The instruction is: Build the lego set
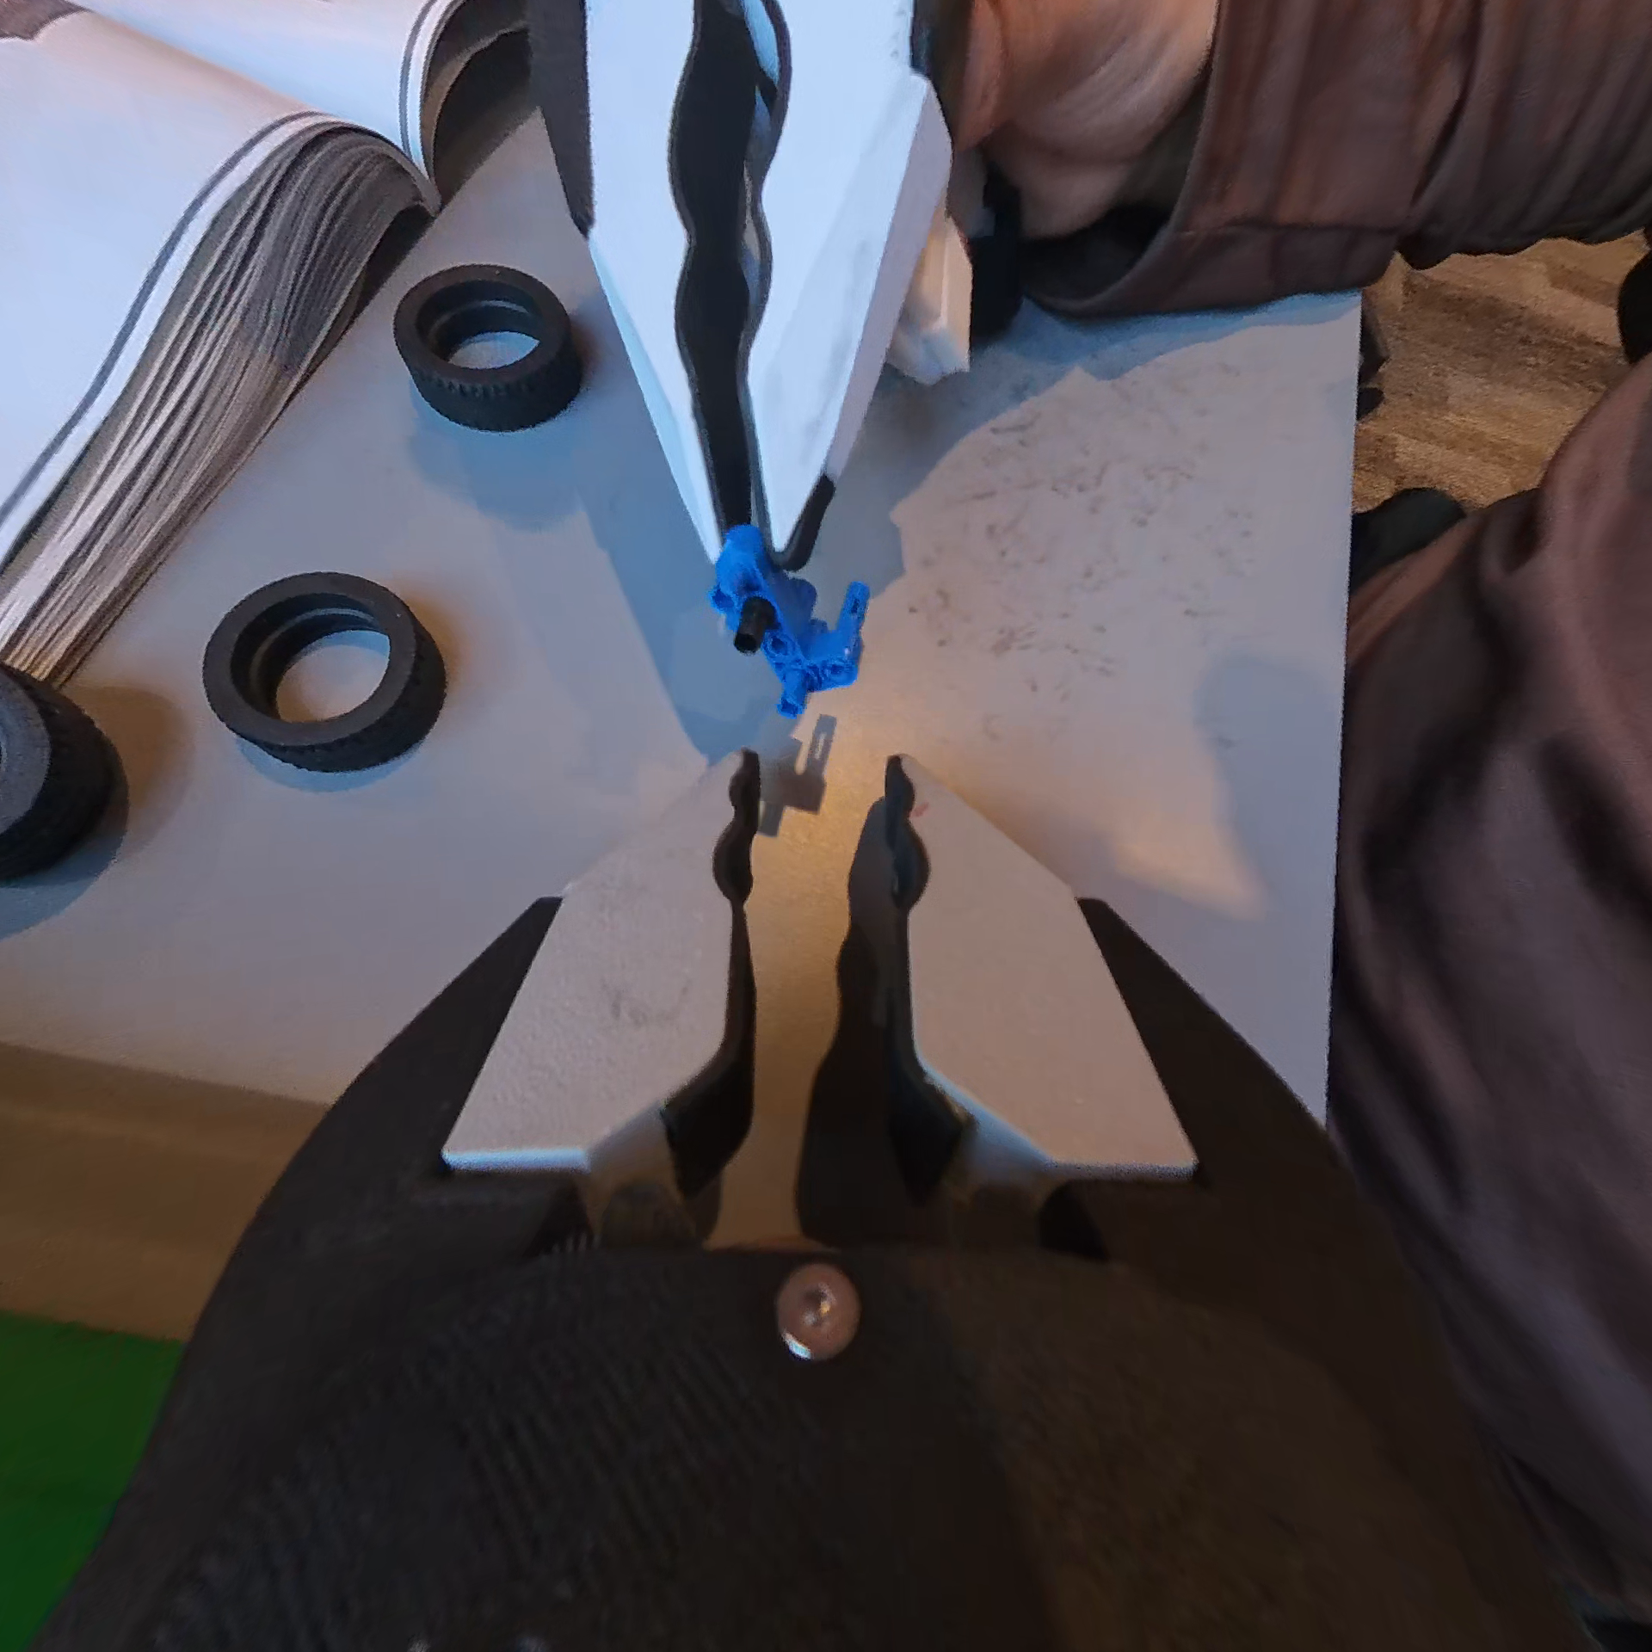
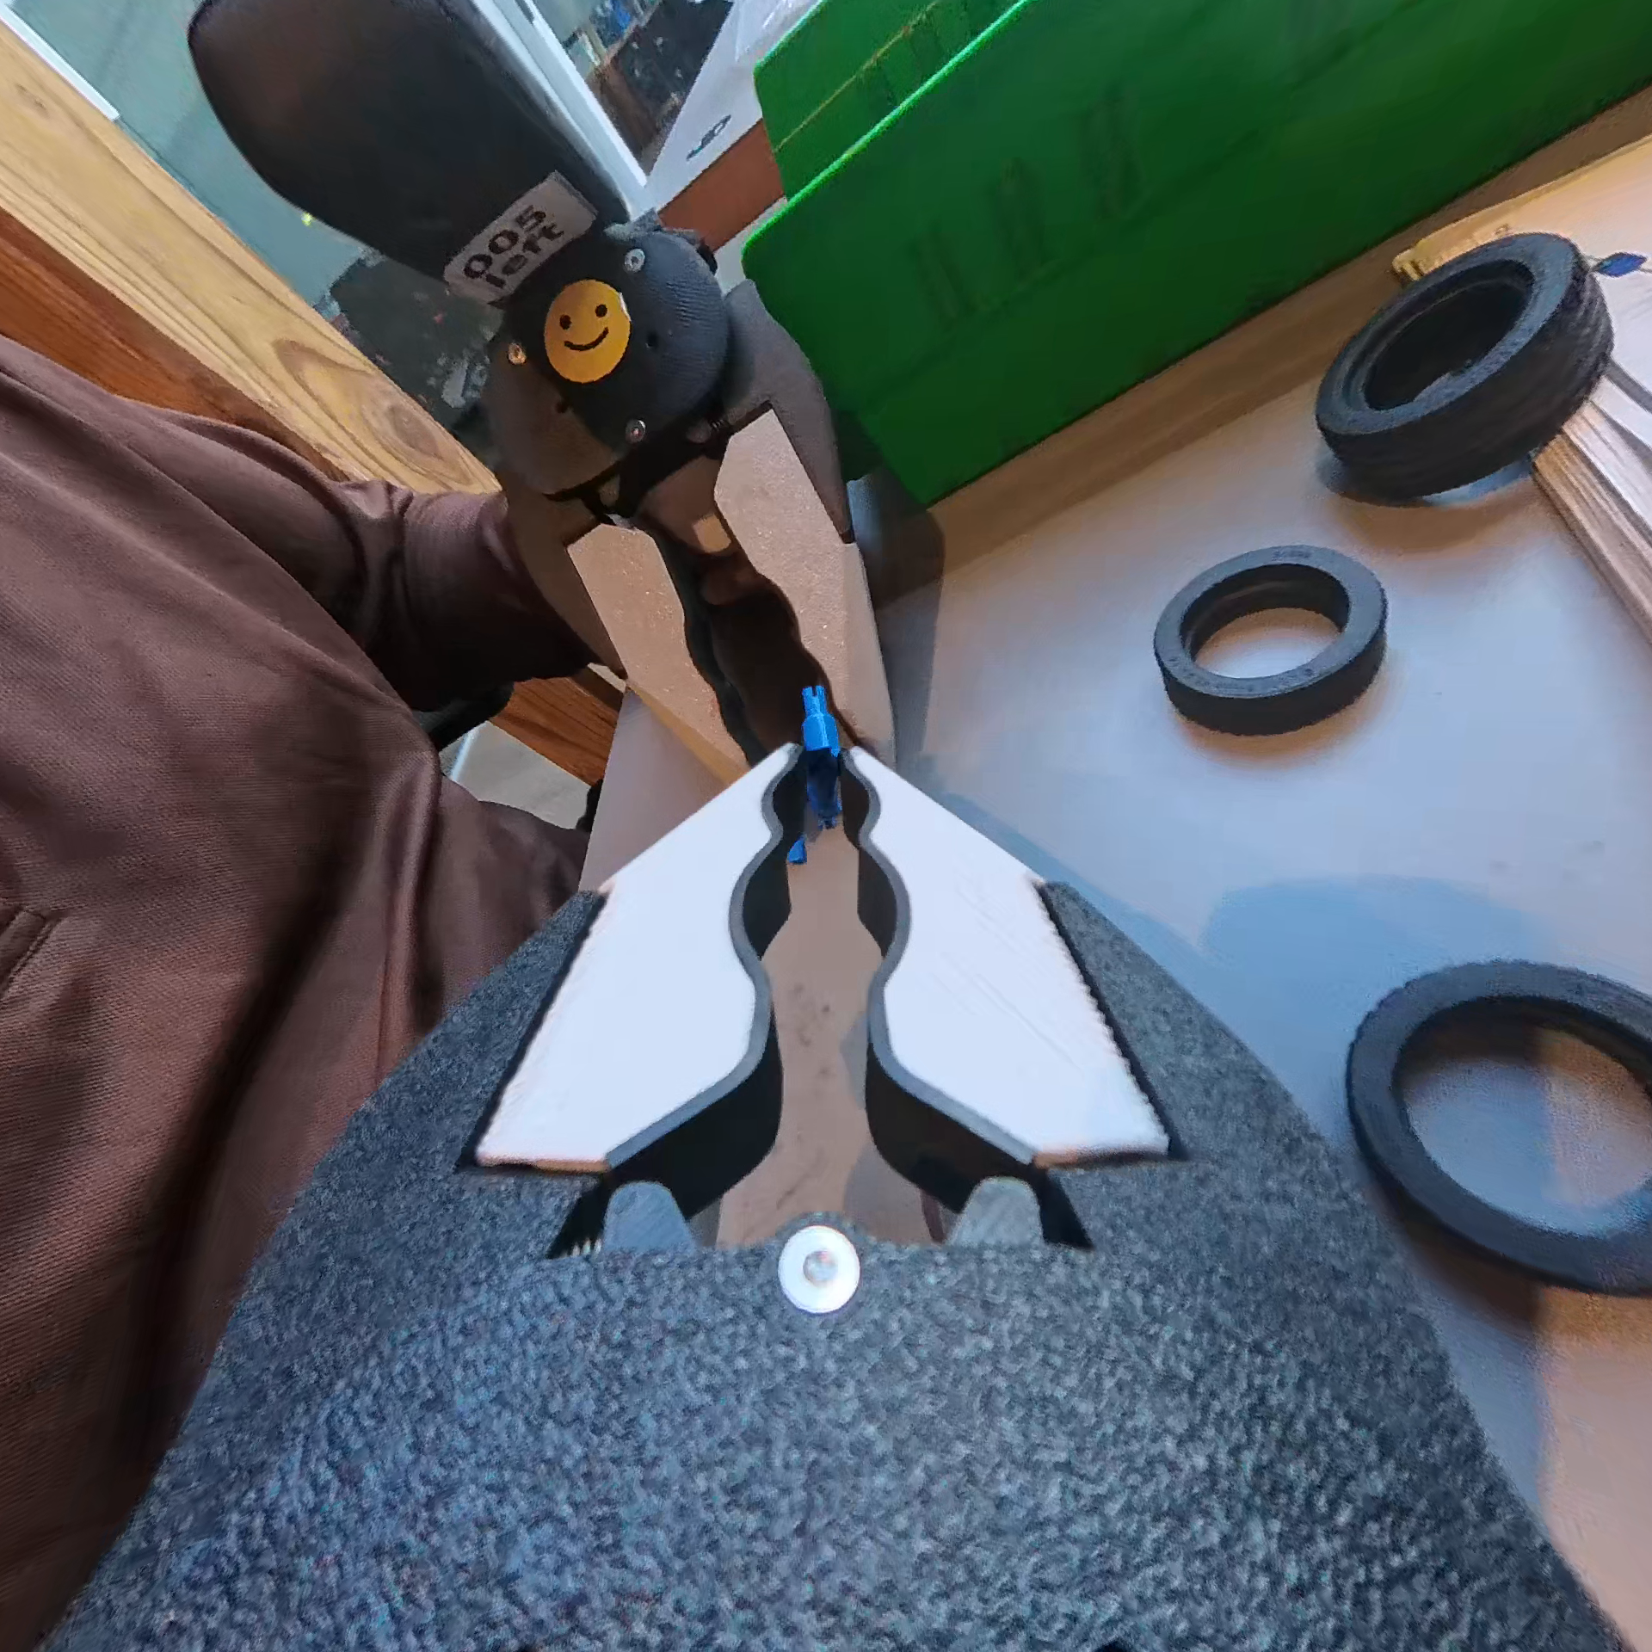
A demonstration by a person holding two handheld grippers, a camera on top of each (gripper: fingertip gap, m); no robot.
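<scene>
A small blue lego assembly (image 1: 791, 630) with a black pin (image 1: 749, 628) in its side hangs above the white table (image 1: 1117, 536). My right gripper (image 1: 749, 543) comes in from the far side and is shut on the assembly's top end. In the right wrist view the blue assembly (image 2: 818, 778) sits pinched between that gripper's tips (image 2: 820, 753). My left gripper (image 1: 821, 764) is open and empty, its tips just short of the assembly and facing it. Its fingers (image 2: 626, 626) show beyond the piece in the right wrist view.
Three black rubber tyres lie on the table (image 1: 487, 344) (image 1: 324, 670) (image 1: 45, 769), also in the right wrist view (image 2: 1466, 375) (image 2: 1269, 653) (image 2: 1511, 1126). An open instruction booklet (image 1: 179, 268) lies behind them. A green box (image 2: 1162, 223) stands beyond. The table edge (image 1: 1341, 715) meets a brown sleeve (image 1: 1475, 983). One gripper's finger ends stand about 4 cm off the other's.
</scene>
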